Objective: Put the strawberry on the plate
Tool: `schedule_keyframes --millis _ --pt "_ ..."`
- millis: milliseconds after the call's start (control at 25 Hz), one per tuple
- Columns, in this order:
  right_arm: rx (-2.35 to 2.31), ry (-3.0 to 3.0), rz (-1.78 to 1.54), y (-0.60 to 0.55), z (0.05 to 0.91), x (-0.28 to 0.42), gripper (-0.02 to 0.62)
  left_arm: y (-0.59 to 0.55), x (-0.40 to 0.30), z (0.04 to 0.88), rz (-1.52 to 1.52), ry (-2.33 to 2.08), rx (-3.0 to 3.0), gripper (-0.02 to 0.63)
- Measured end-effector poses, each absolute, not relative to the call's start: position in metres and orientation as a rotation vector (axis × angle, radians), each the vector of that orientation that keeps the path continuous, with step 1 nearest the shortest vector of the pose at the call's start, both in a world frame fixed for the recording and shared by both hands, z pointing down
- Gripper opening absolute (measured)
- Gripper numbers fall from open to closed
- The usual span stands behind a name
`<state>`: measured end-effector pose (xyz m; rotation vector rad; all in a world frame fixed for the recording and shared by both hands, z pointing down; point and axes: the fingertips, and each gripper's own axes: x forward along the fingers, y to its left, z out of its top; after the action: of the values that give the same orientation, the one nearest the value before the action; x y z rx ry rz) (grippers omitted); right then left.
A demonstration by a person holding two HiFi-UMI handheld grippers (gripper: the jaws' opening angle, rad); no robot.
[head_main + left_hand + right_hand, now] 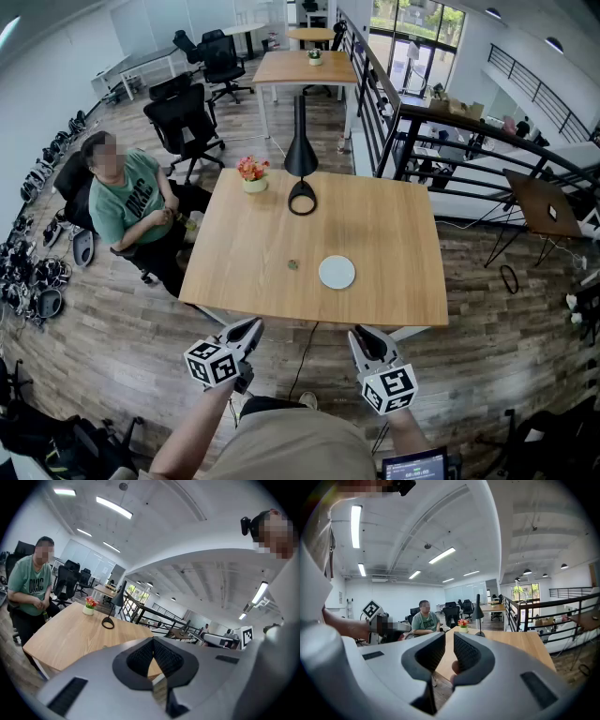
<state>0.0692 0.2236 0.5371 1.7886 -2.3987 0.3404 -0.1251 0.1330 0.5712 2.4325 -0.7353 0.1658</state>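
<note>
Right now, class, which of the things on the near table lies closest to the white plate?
The small strawberry, just left of the plate; the flower pot and black lamp stand at the far edge.

Matt pale wooden table (253, 234), smooth white plate (337, 272), wood-plank floor (122, 337)

You wear a beige top (291, 448). Your left gripper (247, 328) and right gripper (363, 337) have grey shells with black ribbed pads (466, 652). Each carries a white cube (212, 364) printed with black square markers. A dark slot (68, 694) marks each shell.
</note>
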Motion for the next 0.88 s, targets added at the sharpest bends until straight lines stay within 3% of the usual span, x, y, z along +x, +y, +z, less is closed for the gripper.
schedule_keyframes --millis 880 --pt "1.759 -2.499 0.444 0.254 0.534 0.070 0.063 0.168 -0.112 0.570 0.190 -0.700 2.416 0.003"
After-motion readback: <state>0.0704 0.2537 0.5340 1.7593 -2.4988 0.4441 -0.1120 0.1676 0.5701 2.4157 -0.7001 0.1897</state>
